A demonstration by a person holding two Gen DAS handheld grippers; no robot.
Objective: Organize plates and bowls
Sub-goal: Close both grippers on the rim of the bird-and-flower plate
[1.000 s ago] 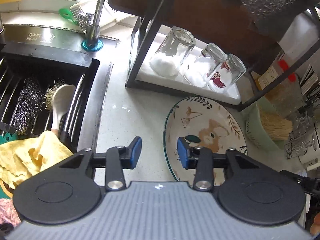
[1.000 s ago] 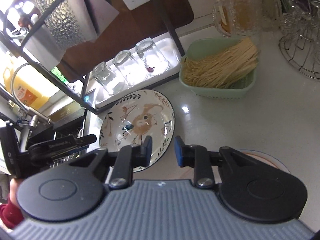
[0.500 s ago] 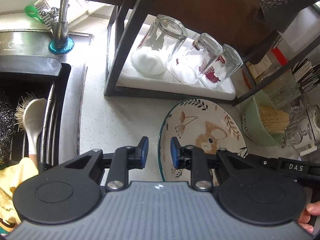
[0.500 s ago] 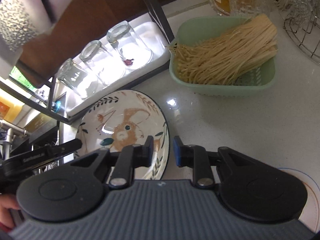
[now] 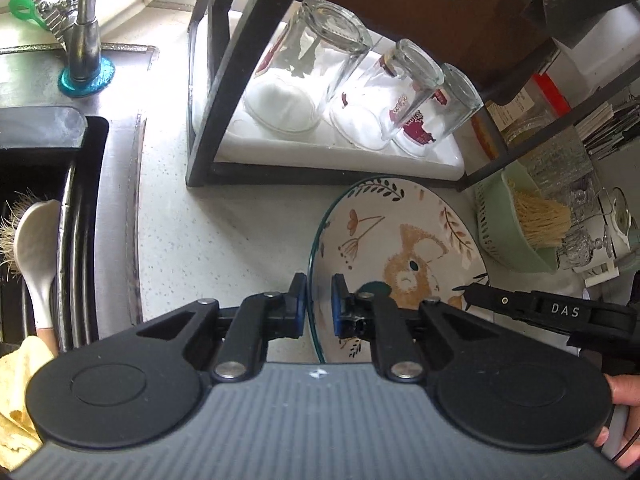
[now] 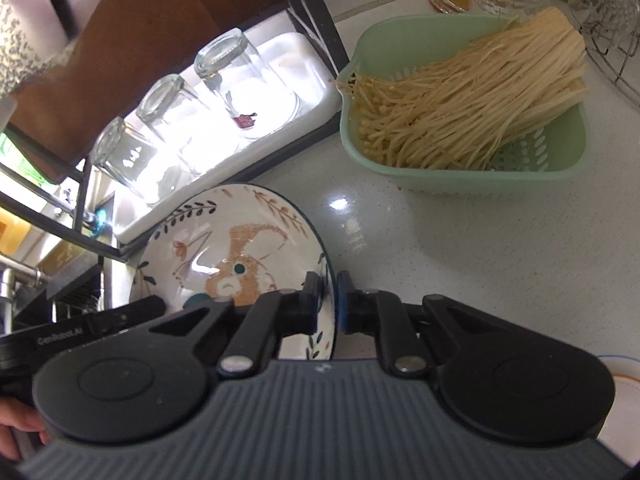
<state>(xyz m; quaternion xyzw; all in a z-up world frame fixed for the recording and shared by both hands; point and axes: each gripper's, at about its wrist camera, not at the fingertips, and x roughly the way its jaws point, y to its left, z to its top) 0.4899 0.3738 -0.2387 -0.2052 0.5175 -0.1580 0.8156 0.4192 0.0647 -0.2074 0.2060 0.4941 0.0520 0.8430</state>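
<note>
I hold a two-finger gripper in each hand, both angled down at one rabbit-patterned plate [image 5: 404,248] on a pale speckled countertop [image 5: 224,240]. Everything below is placed relative to that plate.

My left gripper [image 5: 319,306] straddles the plate's left rim. Its blue-padded jaws are closing, the gap narrow, with the thin green-edged rim running up between them. I cannot tell whether the pads already press on it; a sliver of space seems to show beside each pad.

My right gripper [image 6: 329,304] straddles the opposite, right rim. Its jaws are nearly together around the edge and look clamped on it, though the contact itself is hidden behind the fingers.

The near part of the plate is cut off behind each gripper's body, so the plate's lower rim is unseen.

Just behind the plate stands a black metal rack [image 5: 224,80] holding a white tray [image 5: 440,160] with three upturned drinking glasses [image 5: 316,64]. Right of the plate sits a pale green colander [image 6: 460,168] of enoki mushrooms [image 6: 472,92]. Well to the plate's left lies the sink [image 5: 76,200], with a white-handled brush [image 5: 34,248], partly hidden, and a faucet [image 5: 86,28] behind it.

At the lower right corner of the right wrist view, a sliver of another dish [image 6: 620,384] shows, too cropped to identify.
</note>
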